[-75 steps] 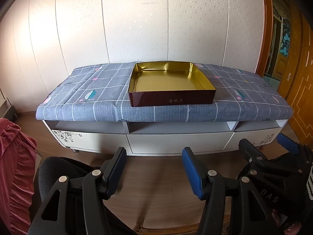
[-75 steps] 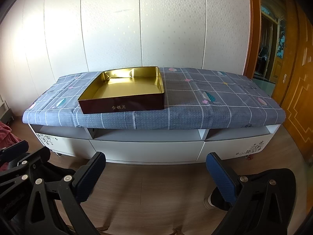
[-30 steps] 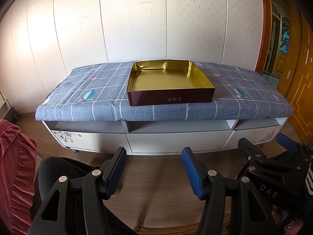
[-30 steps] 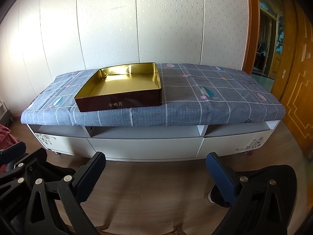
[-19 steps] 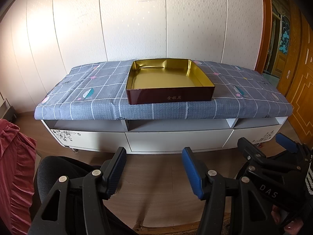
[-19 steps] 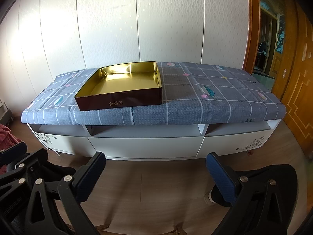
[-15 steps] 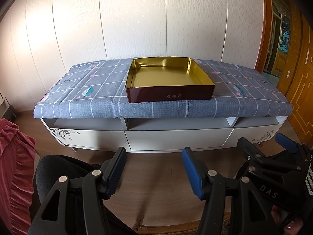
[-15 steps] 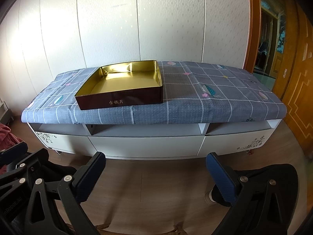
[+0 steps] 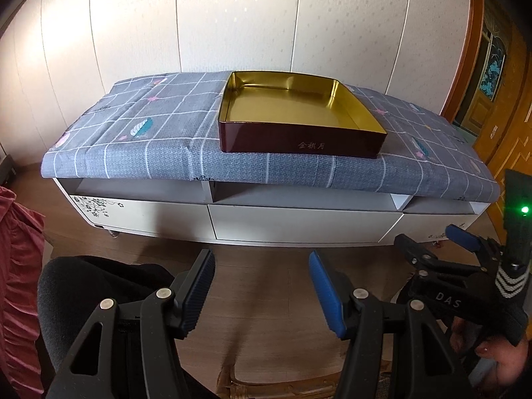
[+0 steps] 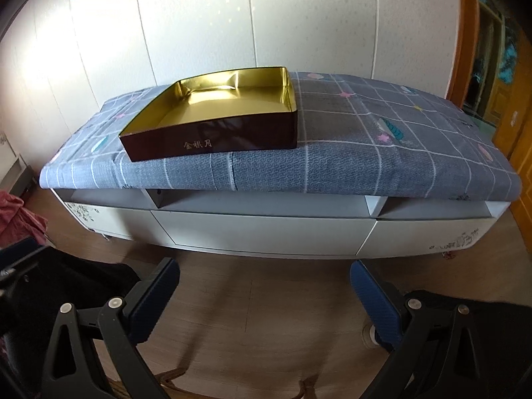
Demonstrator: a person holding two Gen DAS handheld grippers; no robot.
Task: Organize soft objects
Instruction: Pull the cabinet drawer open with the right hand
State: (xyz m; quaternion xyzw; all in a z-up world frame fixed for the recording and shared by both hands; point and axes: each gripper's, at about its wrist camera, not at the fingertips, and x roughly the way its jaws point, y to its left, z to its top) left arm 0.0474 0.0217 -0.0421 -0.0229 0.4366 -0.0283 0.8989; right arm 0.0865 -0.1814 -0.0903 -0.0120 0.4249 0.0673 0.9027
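An empty maroon tin box with a gold inside [image 9: 299, 116] [image 10: 219, 116] sits on a grey checked cloth [image 9: 149, 139] [image 10: 382, 153] that covers a low white cabinet. My left gripper [image 9: 261, 286] is open and empty, held low above the wooden floor in front of the cabinet. My right gripper [image 10: 264, 296] is open and empty at about the same height; it also shows at the right of the left wrist view [image 9: 432, 242]. No soft object lies in the box.
The white cabinet [image 9: 299, 222] [image 10: 266, 229] has open shelves and drawers. Pink-red fabric [image 9: 16, 266] [image 10: 16, 212] hangs at the far left. A black-clad knee [image 9: 83, 282] is at lower left. A wooden door [image 9: 498, 106] stands at the right.
Both grippers have moved closer to the cabinet and a little higher, so the box looks larger. The jaws have stayed open.
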